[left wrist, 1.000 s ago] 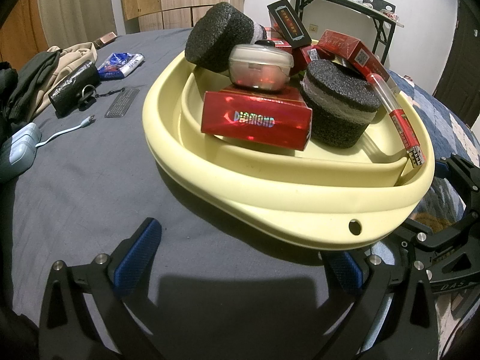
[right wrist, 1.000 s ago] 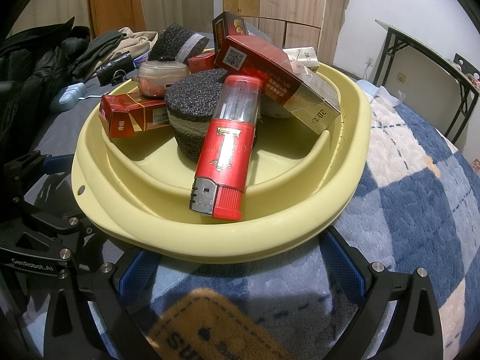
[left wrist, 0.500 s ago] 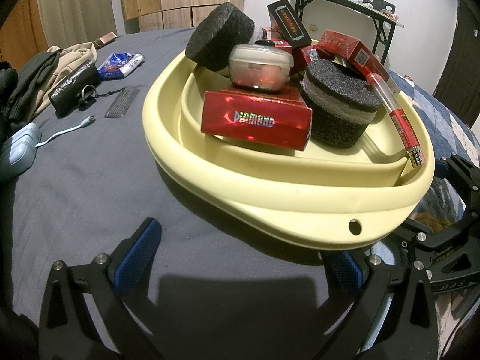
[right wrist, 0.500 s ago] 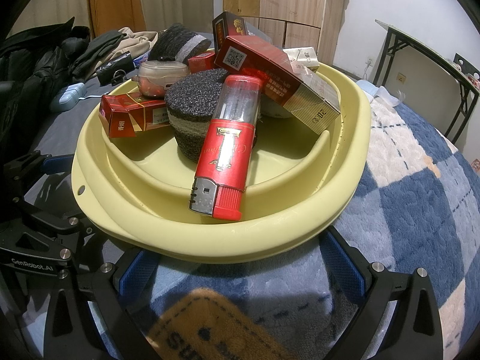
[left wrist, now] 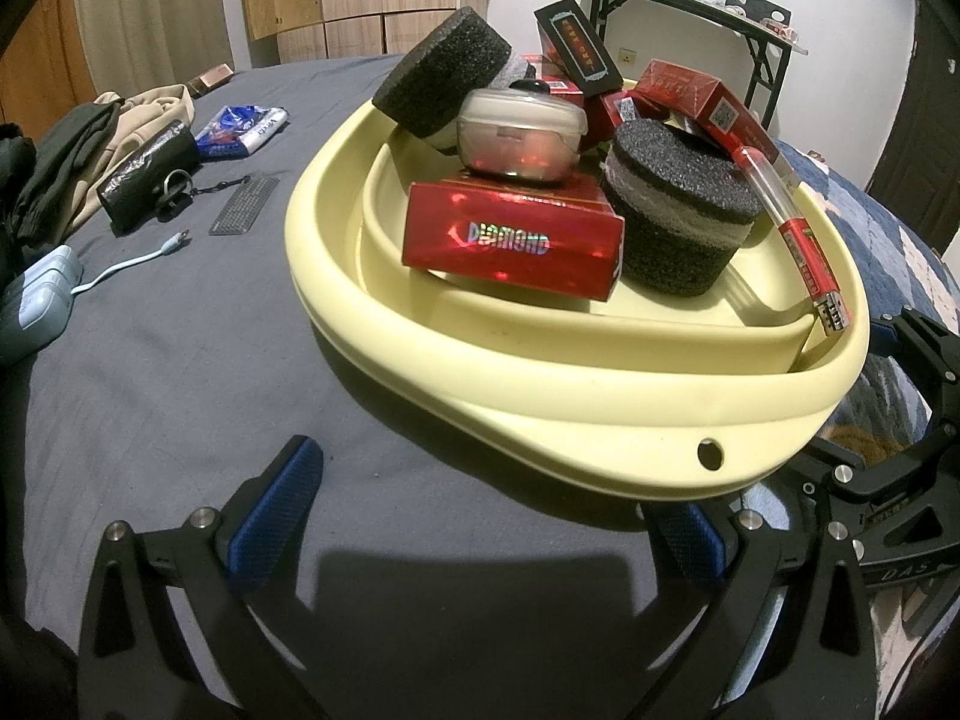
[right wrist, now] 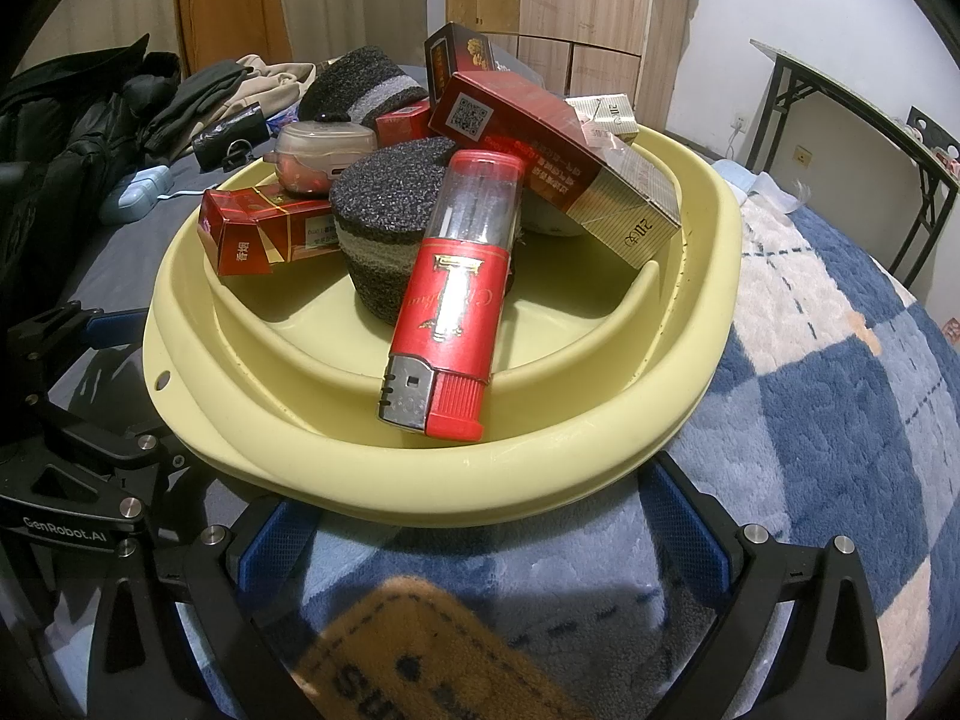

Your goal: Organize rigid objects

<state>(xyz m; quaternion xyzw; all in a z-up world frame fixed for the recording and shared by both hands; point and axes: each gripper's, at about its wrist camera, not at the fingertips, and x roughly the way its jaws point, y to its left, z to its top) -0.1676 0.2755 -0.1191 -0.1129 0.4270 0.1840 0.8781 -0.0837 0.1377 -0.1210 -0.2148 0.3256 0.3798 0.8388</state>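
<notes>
My yellow basin (right wrist: pixel 690 432) sits on the bed (left wrist: pixel 180 360), piled loosely with red boxes (left wrist: pixel 510 240), foam pucks (left wrist: pixel 678 222) and a big lighter (right wrist: pixel 456 306) leaning on its rim, likely just dropped in. My left gripper (left wrist: pixel 486 516) and right gripper (right wrist: pixel 480 534) gape wide, empty, straddling the near rim.

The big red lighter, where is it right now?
The lighter lies in the yellow basin, leaning on a dark foam puck, its metal head at the near rim in the right wrist view.
</notes>
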